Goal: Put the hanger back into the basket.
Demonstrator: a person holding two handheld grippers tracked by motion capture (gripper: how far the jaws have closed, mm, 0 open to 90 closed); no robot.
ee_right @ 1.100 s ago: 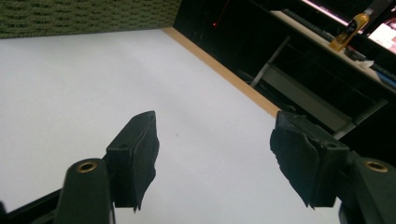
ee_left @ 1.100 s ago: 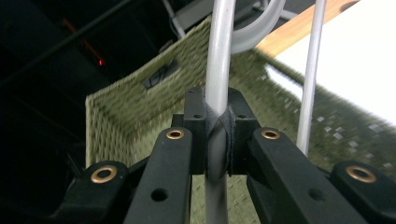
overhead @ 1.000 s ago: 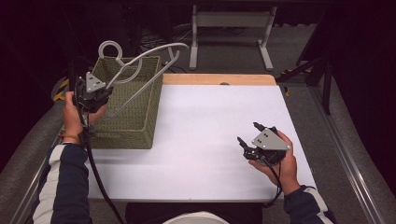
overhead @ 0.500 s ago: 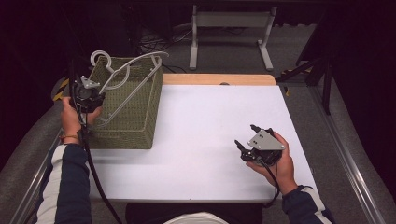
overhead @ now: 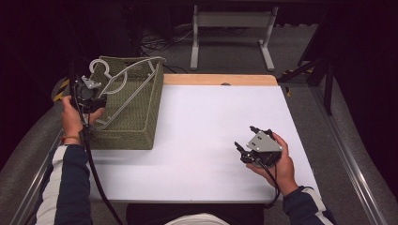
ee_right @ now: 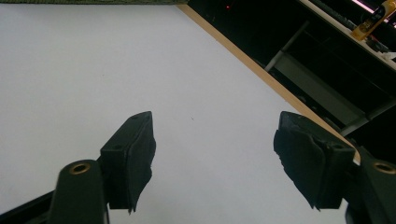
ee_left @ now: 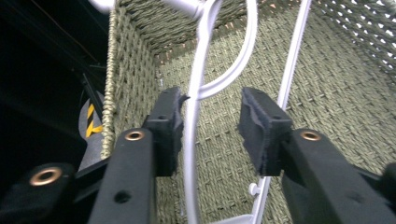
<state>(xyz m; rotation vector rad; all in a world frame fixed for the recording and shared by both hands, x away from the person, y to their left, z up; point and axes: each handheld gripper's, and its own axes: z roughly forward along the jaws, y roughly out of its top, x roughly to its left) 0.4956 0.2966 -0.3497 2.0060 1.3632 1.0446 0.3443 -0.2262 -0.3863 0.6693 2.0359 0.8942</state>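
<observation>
Presently we find the left gripper (ee_left: 210, 121) just opened, its pads clear of the white hanger (overhead: 123, 89) propped in the woven basket (overhead: 136, 117), right gripper (ee_right: 215, 154) open and empty over the table (overhead: 206, 126); risk: withdrawal snagging the hanger's hook, tipping it out.

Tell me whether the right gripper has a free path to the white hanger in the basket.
Probably yes: the right gripper stands open over bare white table, but the hanger lies far across, inside the woven basket, between the left gripper jaws.
</observation>
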